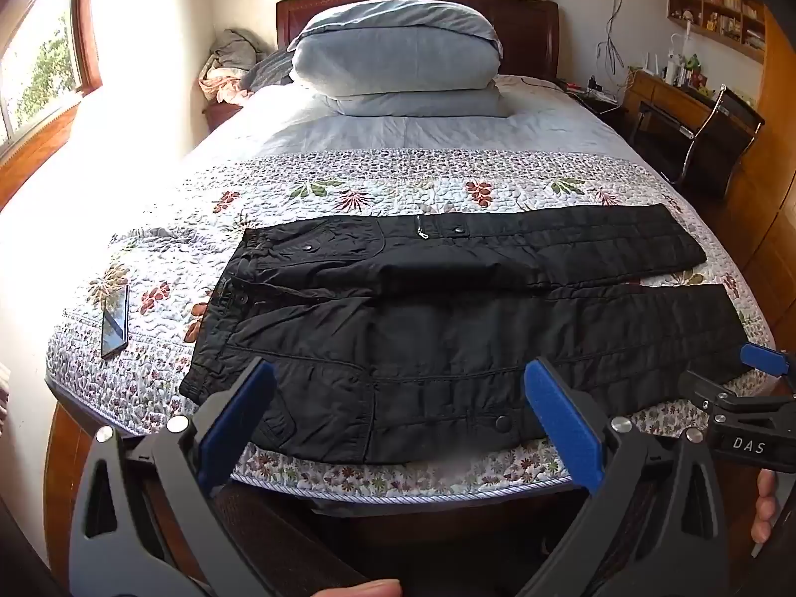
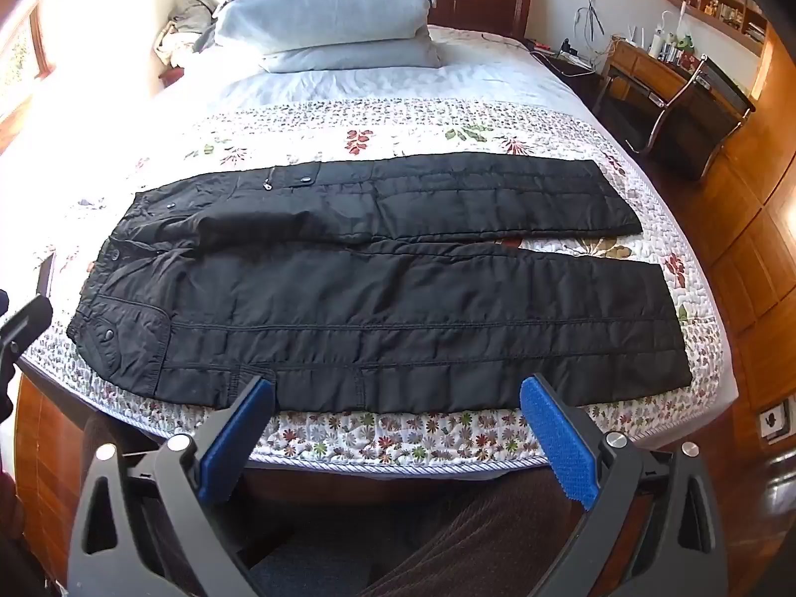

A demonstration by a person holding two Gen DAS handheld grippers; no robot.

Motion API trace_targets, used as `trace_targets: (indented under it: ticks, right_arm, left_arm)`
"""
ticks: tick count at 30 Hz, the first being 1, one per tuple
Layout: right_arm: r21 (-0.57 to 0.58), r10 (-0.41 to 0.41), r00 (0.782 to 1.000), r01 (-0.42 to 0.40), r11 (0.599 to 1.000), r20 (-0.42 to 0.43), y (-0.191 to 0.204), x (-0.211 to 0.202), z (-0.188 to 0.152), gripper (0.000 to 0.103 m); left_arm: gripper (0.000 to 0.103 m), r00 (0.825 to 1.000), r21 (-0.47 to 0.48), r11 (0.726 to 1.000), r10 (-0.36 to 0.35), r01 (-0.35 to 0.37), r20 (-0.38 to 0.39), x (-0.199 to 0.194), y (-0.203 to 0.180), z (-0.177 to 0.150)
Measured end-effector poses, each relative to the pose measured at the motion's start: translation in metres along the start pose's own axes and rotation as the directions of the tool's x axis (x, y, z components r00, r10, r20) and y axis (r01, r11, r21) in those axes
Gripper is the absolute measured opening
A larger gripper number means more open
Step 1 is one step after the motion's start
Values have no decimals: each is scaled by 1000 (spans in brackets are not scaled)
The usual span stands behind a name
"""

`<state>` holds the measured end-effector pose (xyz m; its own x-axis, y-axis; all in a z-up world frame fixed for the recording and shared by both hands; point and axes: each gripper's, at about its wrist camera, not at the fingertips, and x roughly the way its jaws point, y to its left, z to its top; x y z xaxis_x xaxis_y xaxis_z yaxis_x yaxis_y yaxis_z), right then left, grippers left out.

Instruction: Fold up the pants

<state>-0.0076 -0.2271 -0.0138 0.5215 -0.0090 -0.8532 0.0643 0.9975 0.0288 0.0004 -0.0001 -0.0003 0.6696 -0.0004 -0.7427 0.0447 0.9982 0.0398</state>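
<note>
Left wrist: pants flat on bed, beyond wide-spread left claw.

Only readable thing here is "DAS" in white letters on the black body of the right hand-held gripper, over at about 4 o'clock in the left wrist view. Nothing else legible, the shelf stuff is too blurry.

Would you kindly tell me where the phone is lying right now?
In the left wrist view, the phone lies on the floral quilt near the bed's left edge, apart from the waistband of the black pants.
</note>
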Motion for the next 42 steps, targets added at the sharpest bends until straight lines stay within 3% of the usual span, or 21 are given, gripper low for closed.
trace_targets:
  ticks: [42]
  right_arm:
    - [8, 7, 1000, -7, 1000, -6, 0, 9, 5, 100]
  left_arm:
    - [100, 1000, 15, 1000, 3, -3, 6, 3, -3, 3]
